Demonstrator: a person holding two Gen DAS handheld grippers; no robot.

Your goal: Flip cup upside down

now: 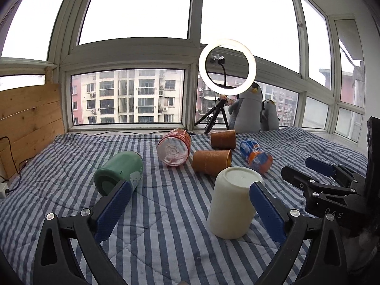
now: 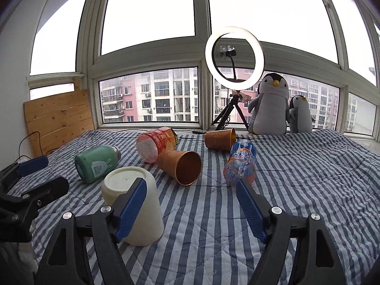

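A cream cup stands upside down on the striped blanket, base up; it also shows in the right wrist view. My left gripper is open and empty, with its right finger just beside the cup. My right gripper is open and empty, with its left finger in front of the cup. The right gripper also shows at the right of the left wrist view. The left gripper shows at the left of the right wrist view.
Lying on the blanket: a green flask, a red-labelled bottle, two brown paper cups, an orange-and-blue bottle. A ring light on a tripod, two penguin toys and a wooden board stand by the window.
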